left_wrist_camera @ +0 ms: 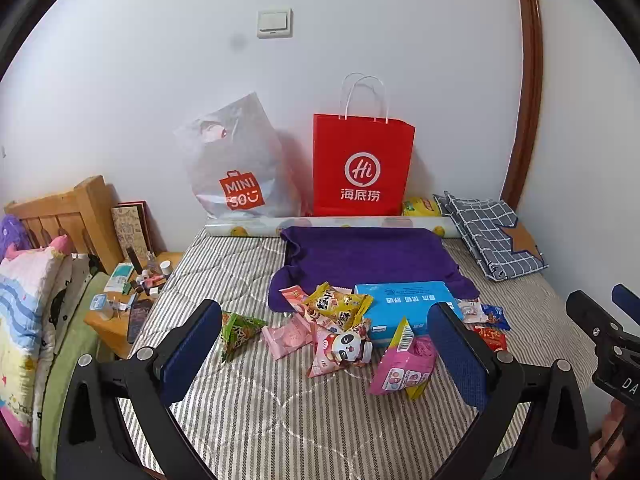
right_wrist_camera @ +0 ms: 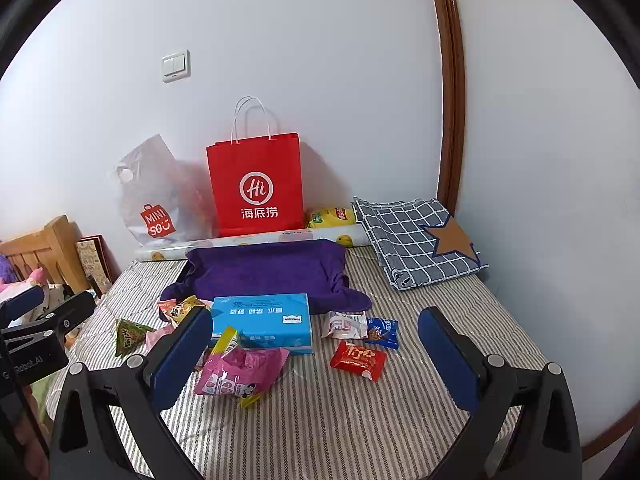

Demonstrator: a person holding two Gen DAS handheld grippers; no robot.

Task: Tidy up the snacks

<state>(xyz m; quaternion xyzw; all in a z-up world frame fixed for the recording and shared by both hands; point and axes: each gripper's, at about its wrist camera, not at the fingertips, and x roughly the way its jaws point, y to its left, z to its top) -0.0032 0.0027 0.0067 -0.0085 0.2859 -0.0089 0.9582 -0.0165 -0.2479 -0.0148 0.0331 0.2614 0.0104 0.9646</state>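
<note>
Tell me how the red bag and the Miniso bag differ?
The red bag is opaque paper, standing upright with white rope handles; the Miniso bag is translucent plastic, crumpled and leaning, with a punched hole. Both rest against the wall behind the purple cloth.

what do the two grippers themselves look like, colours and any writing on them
Both the left gripper and the right gripper have black forked frames with silver screws and dark blue textured finger pads. White lettering marks each body, only partly readable.
</note>
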